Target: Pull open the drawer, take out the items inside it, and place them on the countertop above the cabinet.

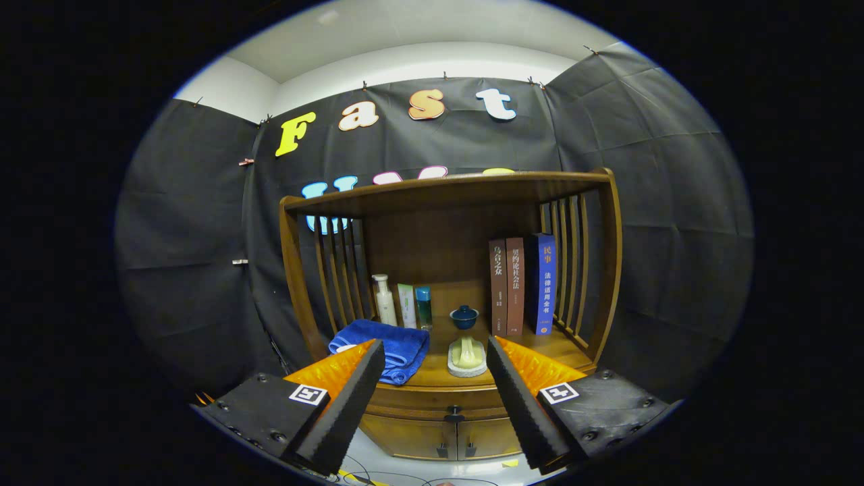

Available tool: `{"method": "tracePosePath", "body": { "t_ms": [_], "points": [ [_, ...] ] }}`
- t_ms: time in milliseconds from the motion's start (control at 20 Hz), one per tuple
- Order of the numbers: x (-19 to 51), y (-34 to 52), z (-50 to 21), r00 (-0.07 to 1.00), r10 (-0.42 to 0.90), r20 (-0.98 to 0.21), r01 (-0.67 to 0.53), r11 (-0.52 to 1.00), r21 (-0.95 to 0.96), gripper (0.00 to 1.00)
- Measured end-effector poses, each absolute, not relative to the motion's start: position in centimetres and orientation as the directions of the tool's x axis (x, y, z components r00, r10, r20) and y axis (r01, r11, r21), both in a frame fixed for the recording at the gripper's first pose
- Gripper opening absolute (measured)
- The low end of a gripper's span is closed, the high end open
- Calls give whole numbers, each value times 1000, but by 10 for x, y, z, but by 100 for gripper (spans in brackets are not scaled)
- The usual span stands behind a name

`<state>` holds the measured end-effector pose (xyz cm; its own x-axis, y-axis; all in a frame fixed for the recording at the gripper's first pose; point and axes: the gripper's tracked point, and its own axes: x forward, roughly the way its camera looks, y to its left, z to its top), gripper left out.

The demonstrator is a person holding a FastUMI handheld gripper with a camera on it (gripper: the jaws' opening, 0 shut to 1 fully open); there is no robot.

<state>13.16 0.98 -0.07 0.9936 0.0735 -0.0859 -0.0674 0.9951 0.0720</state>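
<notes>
Tool-mounted fisheye, facing cabinet (pixel 445 283) front-on, slightly above countertop (pixel 466 378), near; fingers wide apart.

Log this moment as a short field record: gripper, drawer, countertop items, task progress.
gripper: gripper open, fingers spread, nothing between them
drawer: drawer closed, dark knob just ahead between the fingers
countertop: blue towel, three bottles, blue lidded cup, pale object on a round dish, three books upright
below: two cabinet doors shut
progress: drawer not yet pulled

towel (pixel 385 349) left, books (pixel 523 285) right, on countertop (pixel 432 375)
</notes>
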Motion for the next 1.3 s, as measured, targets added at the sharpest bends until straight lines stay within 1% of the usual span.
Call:
{"method": "tracePosePath", "body": {
  "t_ms": [100,350,700,1300],
  "points": [
    [126,8,11,994,59,-87,-56,998,43,99],
    [111,16,24,993,73,-88,-73,997,7,99],
    [102,12,43,995,69,-78,-66,997,45,99],
    [102,3,44,995,62,-83,-56,996,70,99]
  ]
}}
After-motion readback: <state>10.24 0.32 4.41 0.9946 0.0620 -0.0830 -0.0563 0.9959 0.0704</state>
